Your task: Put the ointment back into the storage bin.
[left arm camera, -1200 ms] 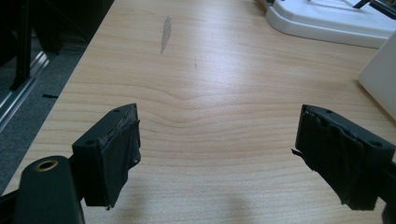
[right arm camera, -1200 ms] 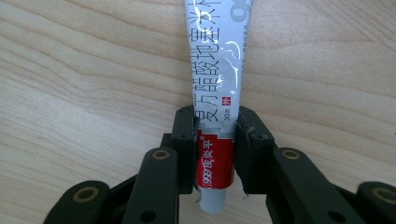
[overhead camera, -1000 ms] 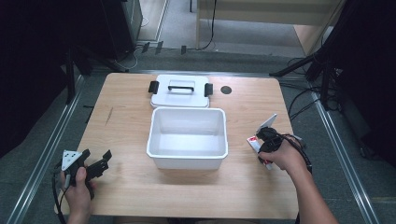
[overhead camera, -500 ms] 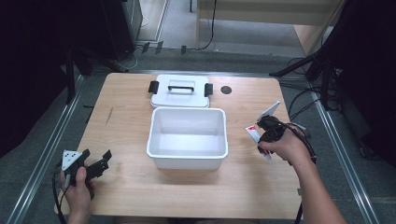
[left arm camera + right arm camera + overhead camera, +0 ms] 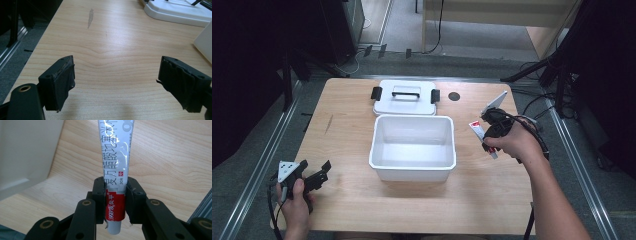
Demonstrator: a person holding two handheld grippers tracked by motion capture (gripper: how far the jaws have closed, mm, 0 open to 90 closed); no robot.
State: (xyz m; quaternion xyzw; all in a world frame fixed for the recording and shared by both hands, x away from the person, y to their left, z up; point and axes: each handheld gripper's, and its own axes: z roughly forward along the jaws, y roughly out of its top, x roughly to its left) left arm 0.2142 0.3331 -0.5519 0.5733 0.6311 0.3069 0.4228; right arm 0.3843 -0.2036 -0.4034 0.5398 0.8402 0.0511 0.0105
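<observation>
The tube sits higher over the table than a second ago and closer to the bin; the right hand has carried it up and toward the far right corner of the bin, while the left gripper has stayed where it was. The tube hangs in the air just right of the bin, apart from its rim. In the right gripper view its long axis runs straight out along the jaws: the grey cap end points back toward the camera, and the flat white end with its printed characters points away. In the high view the tube slants, its red-and-white end toward the bin and the other end toward the person. The right gripper has its jaws closed narrow on the red band near the cap. Behind the bin lies the lid, flat on the table, black handle up and a black clasp at each end. At the near left corner the left gripper rests low in the left hand, its jaws spread wide over bare wood with nothing between them.
</observation>
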